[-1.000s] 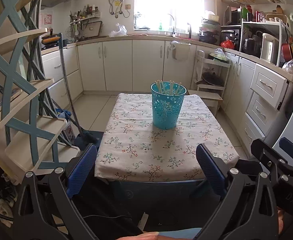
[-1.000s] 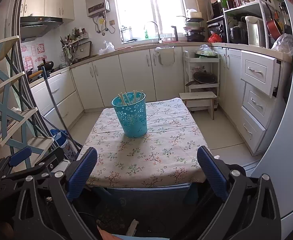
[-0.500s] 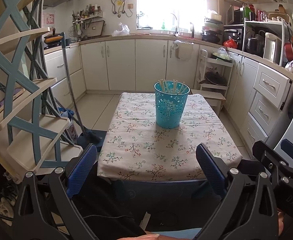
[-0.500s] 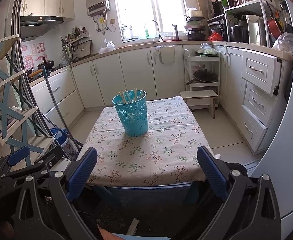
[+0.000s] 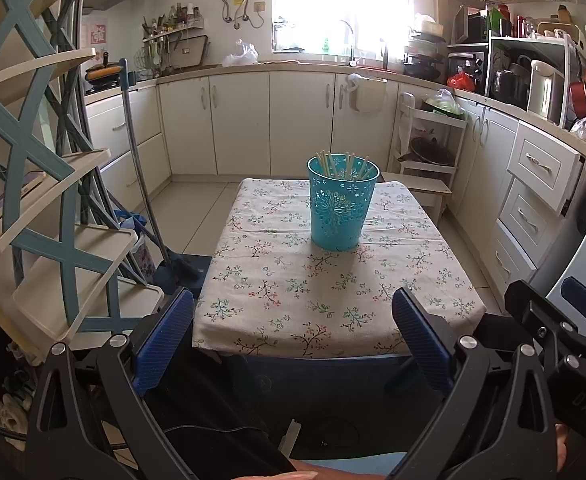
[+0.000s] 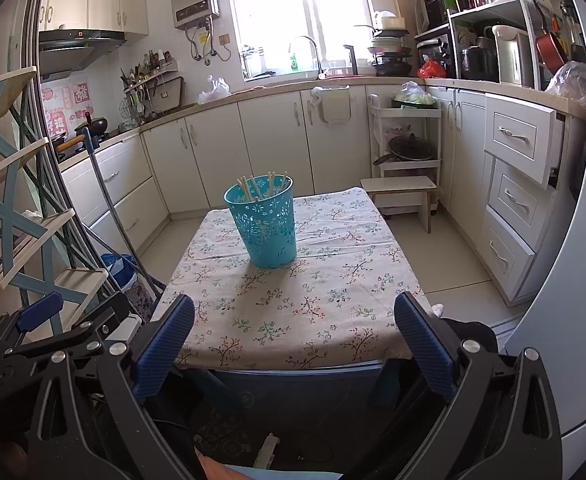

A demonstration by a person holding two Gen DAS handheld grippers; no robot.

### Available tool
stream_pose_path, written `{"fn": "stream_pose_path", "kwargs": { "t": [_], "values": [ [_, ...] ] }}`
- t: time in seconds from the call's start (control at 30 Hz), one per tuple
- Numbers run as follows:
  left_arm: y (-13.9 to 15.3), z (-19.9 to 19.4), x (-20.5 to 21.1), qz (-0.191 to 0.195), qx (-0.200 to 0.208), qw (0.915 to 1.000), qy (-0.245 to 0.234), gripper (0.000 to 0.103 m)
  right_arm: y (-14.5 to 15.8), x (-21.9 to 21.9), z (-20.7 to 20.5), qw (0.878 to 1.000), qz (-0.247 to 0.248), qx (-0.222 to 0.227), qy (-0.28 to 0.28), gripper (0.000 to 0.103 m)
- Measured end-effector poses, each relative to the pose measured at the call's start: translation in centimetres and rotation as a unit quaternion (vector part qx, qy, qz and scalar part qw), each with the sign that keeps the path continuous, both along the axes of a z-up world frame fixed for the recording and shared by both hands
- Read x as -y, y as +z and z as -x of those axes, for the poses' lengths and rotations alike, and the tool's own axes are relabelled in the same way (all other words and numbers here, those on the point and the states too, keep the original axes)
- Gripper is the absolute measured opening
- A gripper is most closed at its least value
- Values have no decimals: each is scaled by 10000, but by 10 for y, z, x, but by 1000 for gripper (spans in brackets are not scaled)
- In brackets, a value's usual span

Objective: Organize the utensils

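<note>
Two grippers: both are held low before the table's near edge, side by side, and nothing is carried in either.
Left gripper (image 5: pixel 293 336): its blue ribbed pads (image 5: pixel 165 332) are spread wide apart, released, with only the cloth edge seen between them.
Right gripper (image 6: pixel 293 336): its jaws are likewise parted fully and empty; its black frame is also seen at the right of the left view.
Table: a small table (image 6: pixel 389 240) is covered by a cream cloth printed with small floral sprigs; apart from the cup, nothing is seen on the cloth.
Task's thing: a turquoise perforated plastic cup (image 5: pixel 342 204) stands upright near the middle of the cloth, well apart from both grippers.
Contents: several pale wooden chopsticks (image 5: pixel 335 166) lean inside it, their tips showing above the rim.
Handling, judged: the chopsticks are taken to be light, stiff, thin and prone to roll or slip; a hold near the exposed upper ends is advised, one or a pair at a time.
Cup, judged: it is probably light and easily tipped, so steadying at its wall below the rim may be needed.
Surroundings: white kitchen cabinets (image 5: pixel 241 120) stand beyond.
</note>
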State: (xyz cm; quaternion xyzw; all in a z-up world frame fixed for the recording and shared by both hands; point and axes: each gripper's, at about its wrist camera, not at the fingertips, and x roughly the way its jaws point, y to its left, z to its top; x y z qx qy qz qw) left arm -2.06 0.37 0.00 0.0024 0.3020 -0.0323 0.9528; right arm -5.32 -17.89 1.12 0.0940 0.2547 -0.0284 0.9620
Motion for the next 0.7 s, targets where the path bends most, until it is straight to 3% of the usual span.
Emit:
{"fn": "stream_pose_path", "kwargs": {
  "t": [0.43, 0.7],
  "values": [
    [-3, -1, 1, 47, -67, 10000, -43, 95, -1, 0, 0, 10000, -18, -31, 7, 96],
    [-8, -2, -8, 482, -77, 9984, -292, 95, -4, -2, 1, 10000, -67, -30, 8, 96]
  ]
}}
